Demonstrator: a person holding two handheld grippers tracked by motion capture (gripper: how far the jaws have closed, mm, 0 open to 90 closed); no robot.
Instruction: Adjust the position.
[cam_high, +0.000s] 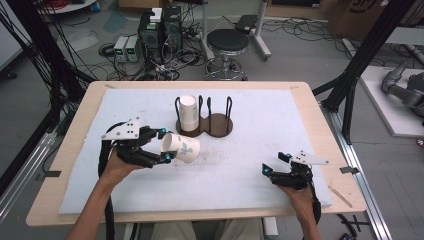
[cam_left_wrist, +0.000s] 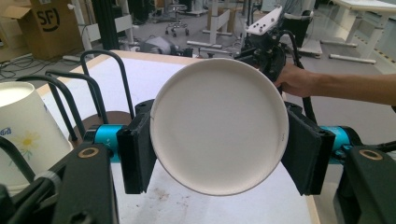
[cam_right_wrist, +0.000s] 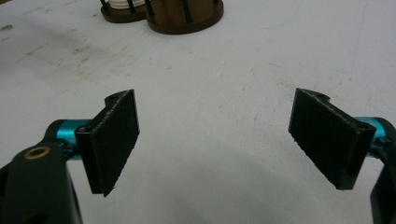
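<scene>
While I hold steady: left gripper (cam_high: 164, 145) clamps paper cup (cam_high: 181, 148) sideways, near table's (cam_high: 300, 100) left edge.
Right gripper (cam_high: 274, 164): jaws spread, nothing between, near front right corner.

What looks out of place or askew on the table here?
Nothing is damaged or spilled. The white paper cup lies sideways only because the left tool grips it; another white cup stands upright in the dark wooden rack.

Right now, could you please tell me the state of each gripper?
Left gripper: closed on a paper cup, held on its side.
Right gripper: open, holding nothing, low over the white mat.
</scene>
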